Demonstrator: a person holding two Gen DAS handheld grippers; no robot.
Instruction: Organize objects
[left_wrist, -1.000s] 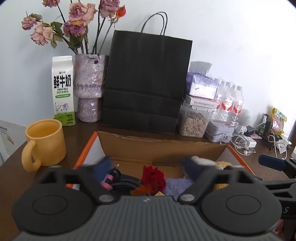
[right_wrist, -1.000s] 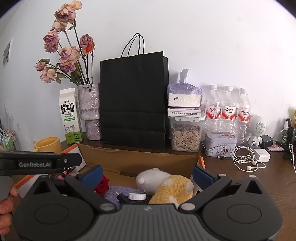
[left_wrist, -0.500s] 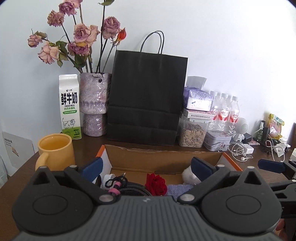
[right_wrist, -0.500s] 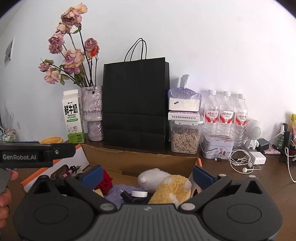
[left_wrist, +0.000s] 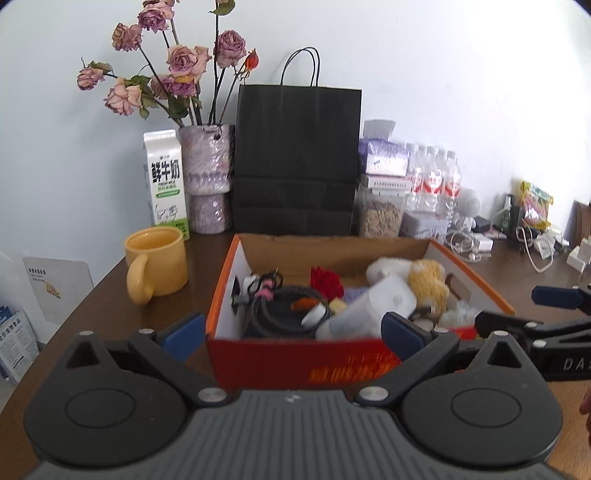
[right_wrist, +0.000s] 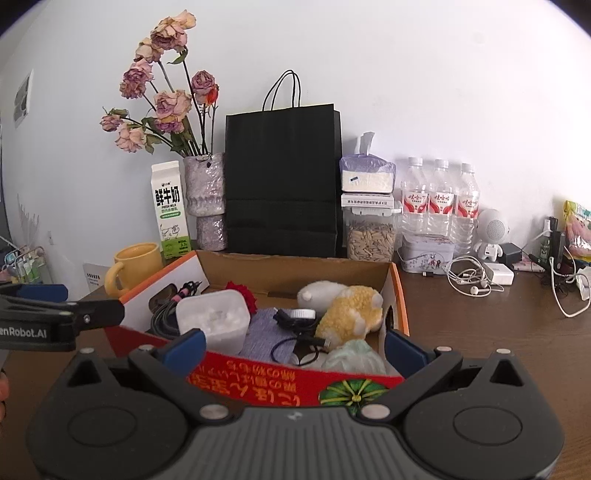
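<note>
Change since half a second ago: both grippers drawn back and raised; the cardboard box's (left_wrist: 469, 284) red front wall, formerly hidden, now shows.

Left gripper (left_wrist: 291, 332): jaws wide apart, empty, low in frame, straddling the front wall.

Right gripper (right_wrist: 293, 349): likewise spread, empty.

Box: centre frame on the brown table (right_wrist: 498, 332), just beyond the fingertips. Contents: plush toy (right_wrist: 349, 314), white container (right_wrist: 212, 319), black cable (left_wrist: 280, 308), red flower (left_wrist: 327, 282).

Yellow mug (left_wrist: 157, 264): left of box.

My left gripper (right_wrist: 62, 317) bore "enRobot.AI"; my right gripper (left_wrist: 546, 314) showed "DAS". The milk carton (right_wrist: 169, 210) read "鲜牛奶 FRESH MILK". Yellow script on the box's red front (right_wrist: 258, 384) was upside down and unreadable.
</note>
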